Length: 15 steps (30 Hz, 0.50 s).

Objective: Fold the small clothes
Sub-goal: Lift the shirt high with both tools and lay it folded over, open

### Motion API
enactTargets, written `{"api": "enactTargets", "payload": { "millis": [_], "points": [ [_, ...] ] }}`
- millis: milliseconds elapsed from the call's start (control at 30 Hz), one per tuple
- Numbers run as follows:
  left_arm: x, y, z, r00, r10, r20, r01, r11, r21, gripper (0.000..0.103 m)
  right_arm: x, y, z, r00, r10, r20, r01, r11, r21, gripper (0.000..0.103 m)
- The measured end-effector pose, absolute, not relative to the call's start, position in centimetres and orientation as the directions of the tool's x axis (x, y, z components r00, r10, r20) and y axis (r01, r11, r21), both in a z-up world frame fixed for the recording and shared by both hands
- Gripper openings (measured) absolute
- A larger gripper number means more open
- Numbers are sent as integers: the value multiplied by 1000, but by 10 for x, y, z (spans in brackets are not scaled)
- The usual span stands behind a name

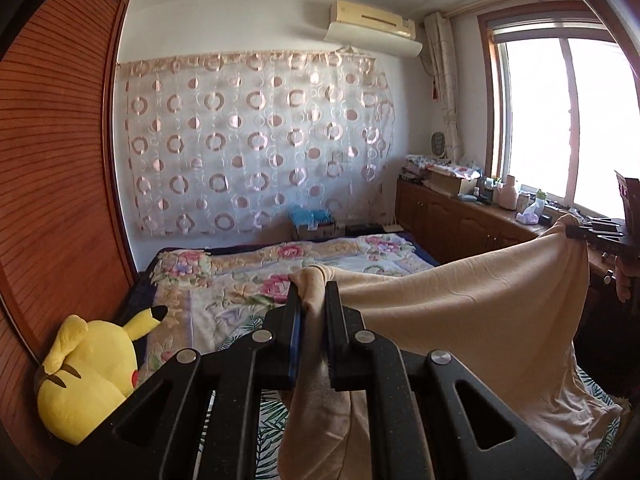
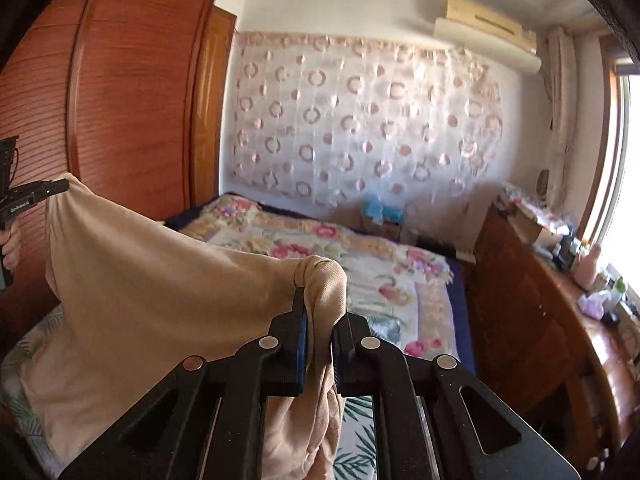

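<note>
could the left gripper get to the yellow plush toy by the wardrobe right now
Probably not as things stand: the left gripper is shut on the beige garment, stretched across to the right gripper. The yellow plush toy lies unobstructed, but reaching it means letting go.

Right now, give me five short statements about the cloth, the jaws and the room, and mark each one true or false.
1. Both the left gripper and the right gripper have their jaws shut on the beige knit garment. True.
2. The garment lies flat and folded on the floral quilted bedspread. False: it hangs spread between the two grippers above the bed.
3. A yellow plush toy with black-tipped ears sits beside the brown slatted wooden wardrobe. True.
4. The cream wall air conditioner hangs directly over the wardrobe. False: it is mounted near the bright window.
5. A sheer curtain with ring patterns covers the far wall. True.
</note>
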State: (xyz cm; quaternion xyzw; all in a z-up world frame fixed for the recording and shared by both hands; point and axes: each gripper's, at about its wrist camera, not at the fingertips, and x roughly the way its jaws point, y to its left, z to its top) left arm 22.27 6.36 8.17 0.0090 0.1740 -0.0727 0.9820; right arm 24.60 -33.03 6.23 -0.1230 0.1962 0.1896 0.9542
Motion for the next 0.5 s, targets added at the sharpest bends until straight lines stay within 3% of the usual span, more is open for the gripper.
{"api": "enactTargets", "payload": {
  "millis": [200,500],
  "points": [
    [285,57,42,890,-126,-438,140,990,-1,11,339,-292,90,812,291,-507,-403,906,-126,10],
    [347,48,-4,823,-110,-558,141,990,11,11,450,-264,66,729,231,-644,-401,907,-127,10]
  ]
}}
